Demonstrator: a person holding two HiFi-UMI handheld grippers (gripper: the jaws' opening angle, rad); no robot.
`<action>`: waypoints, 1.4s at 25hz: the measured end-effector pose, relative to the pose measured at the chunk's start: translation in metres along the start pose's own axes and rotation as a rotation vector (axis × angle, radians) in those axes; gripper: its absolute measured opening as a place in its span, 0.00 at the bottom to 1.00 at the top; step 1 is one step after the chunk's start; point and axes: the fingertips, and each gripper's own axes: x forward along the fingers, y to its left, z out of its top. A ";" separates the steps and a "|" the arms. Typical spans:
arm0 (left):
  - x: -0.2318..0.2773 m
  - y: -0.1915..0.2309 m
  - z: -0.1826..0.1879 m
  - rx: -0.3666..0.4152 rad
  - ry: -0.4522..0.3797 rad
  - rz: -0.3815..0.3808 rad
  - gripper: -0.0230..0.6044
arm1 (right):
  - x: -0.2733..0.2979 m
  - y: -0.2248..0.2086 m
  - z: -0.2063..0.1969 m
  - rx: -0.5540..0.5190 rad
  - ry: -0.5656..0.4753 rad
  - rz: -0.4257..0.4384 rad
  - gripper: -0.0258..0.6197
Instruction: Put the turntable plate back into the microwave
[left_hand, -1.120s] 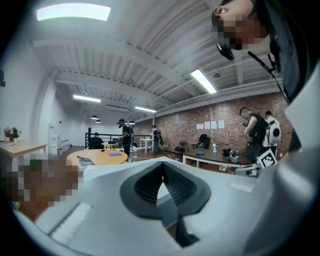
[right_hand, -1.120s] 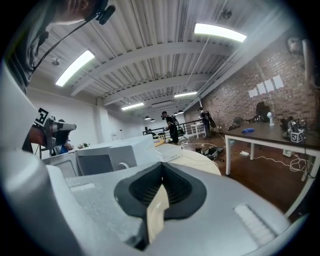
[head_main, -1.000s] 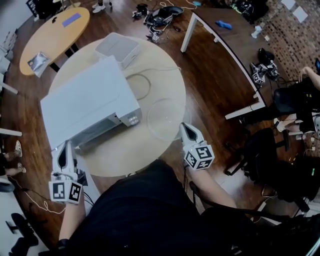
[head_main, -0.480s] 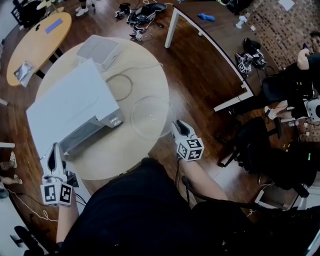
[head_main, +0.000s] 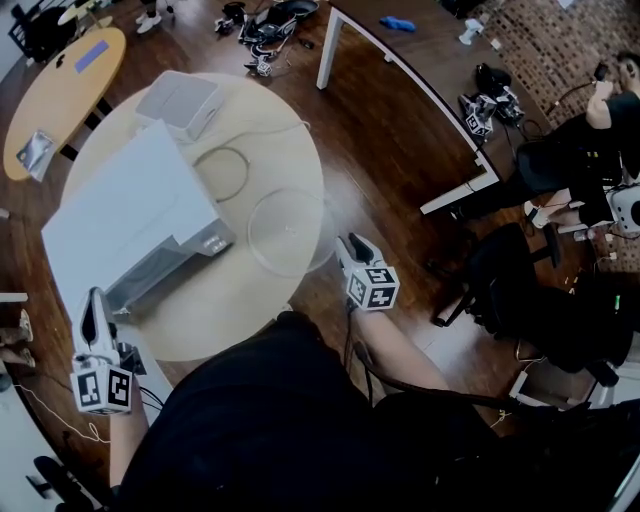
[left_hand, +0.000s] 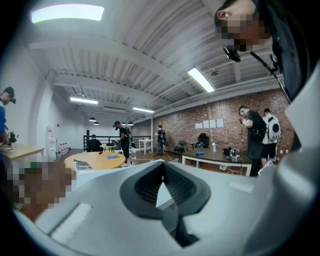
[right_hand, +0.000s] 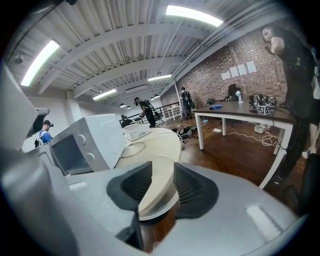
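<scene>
Plate: the glass turntable plate (head_main: 288, 232) lies flat on the round worktop (head_main: 240, 310), near the edge at the person's right. Its rim seems to reach a little over that edge.
Microwave: the white microwave (head_main: 130, 225) stands on the left part of the same worktop, just beside the plate but not touching it. In the right gripper view its dark door looks closed, and the inside cannot be seen.
Right claw: the right claw (head_main: 352, 250) is at the near rim of the plate. Its jaws have just been opening and now stand apart, with the rim of the plate between them. The pads do not seem to press on the glass, so the claw is released.
Left claw: the left claw (head_main: 92, 305) is low at the left, near the front corner of the microwave. It is clenched, tips together, with nothing between them.
Done: nothing of the task itself, by my judgement. The plate is outside the microwave and is not lifted.
Left to do: close the right claw on the rim, lift the plate, open the door if it really is closed, and set the plate flat inside.
Progress: at the very beginning, at the approach for the first grasp.
</scene>
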 end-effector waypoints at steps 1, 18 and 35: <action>0.001 -0.001 0.001 -0.004 -0.002 0.005 0.05 | 0.001 0.000 0.000 0.001 0.002 0.000 0.24; -0.011 -0.006 0.000 0.002 0.015 0.042 0.05 | 0.011 -0.009 -0.011 0.005 0.029 0.009 0.26; -0.002 -0.017 0.003 0.014 0.038 0.051 0.05 | 0.016 -0.031 -0.027 0.056 0.067 -0.006 0.27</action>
